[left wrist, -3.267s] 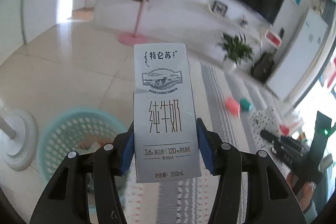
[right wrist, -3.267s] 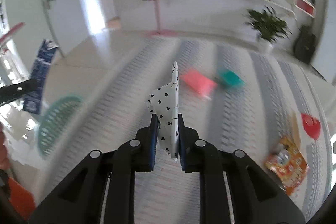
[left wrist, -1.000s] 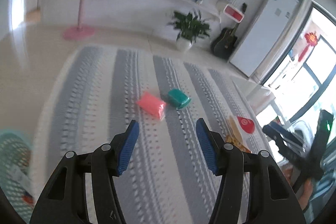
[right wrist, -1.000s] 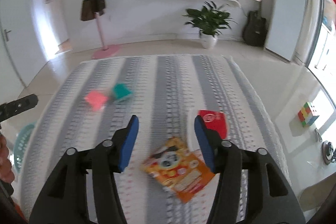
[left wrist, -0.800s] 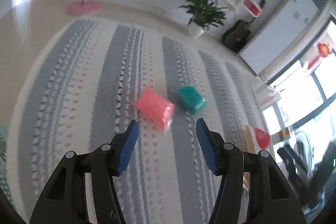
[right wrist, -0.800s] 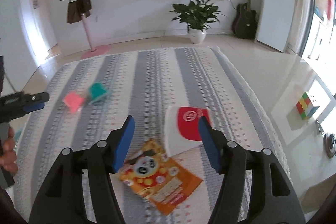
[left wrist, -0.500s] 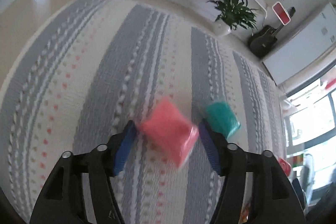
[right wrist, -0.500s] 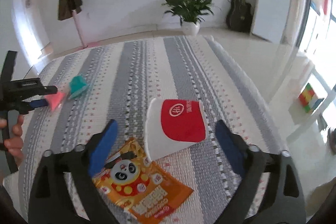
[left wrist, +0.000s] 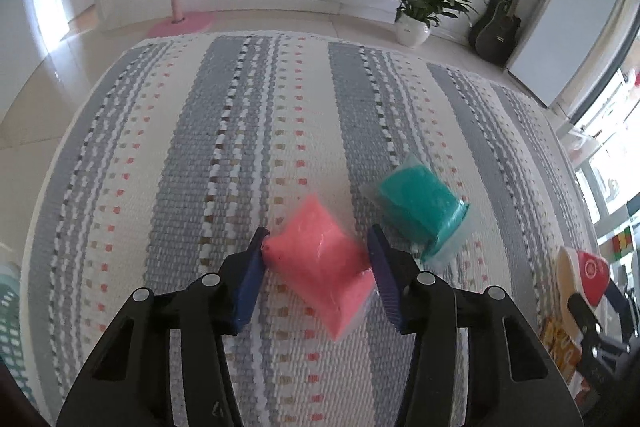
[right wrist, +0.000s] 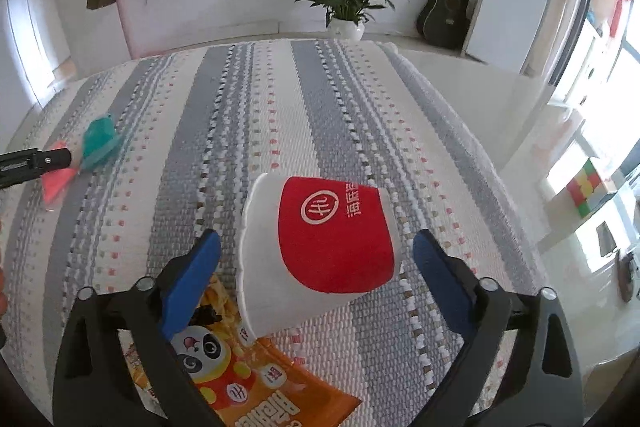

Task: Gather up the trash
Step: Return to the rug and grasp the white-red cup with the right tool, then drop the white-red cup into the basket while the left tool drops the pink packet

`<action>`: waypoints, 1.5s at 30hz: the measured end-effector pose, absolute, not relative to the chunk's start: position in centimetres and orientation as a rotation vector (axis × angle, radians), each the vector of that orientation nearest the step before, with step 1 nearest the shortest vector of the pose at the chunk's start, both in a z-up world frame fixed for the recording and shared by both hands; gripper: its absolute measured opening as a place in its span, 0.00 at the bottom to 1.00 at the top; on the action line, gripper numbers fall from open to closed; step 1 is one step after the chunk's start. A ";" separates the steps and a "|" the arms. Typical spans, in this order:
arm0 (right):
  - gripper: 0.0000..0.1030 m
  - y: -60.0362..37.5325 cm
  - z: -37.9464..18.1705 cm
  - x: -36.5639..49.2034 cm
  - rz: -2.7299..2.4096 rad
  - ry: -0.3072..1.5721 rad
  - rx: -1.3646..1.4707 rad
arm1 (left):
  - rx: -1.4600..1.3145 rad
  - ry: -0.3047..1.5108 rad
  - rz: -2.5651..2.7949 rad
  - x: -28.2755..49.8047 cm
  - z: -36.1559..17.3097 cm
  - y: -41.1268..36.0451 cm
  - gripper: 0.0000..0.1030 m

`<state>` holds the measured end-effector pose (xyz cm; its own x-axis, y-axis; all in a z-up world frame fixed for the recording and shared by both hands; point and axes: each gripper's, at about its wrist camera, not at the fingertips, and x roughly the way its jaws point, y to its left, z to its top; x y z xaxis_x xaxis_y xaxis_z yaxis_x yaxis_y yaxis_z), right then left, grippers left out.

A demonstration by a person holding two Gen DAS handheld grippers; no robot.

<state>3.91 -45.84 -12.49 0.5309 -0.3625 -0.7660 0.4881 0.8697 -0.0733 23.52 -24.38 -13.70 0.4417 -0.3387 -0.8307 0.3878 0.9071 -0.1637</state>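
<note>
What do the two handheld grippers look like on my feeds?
Both look alike. The left gripper and right gripper have matte black plastic frames with triangular cut-outs and silver screw heads. Each has two blue pads on its fingers. No cables or sleeves are visible.

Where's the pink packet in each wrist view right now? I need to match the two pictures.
Left wrist: pink packet at lower centre, between the left gripper's blue pads, on the striped rug.
Right wrist: same packet at the far left edge, small.
Shared landmark: the teal packet lying right beside it.
</note>
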 end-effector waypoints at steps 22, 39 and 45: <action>0.71 -31.5 0.1 3.6 -0.192 0.640 0.114 | -0.170 0.828 -0.521 17.5 -2.1 -7.6 0.41; 0.71 -2.3 -0.4 9.3 0.290 0.747 -0.045 | -0.294 0.855 -0.156 14.0 -3.5 17.5 0.41; 0.71 3.6 -4.3 11.0 0.338 0.845 -0.082 | -0.342 0.927 -0.096 15.5 -6.7 21.3 0.42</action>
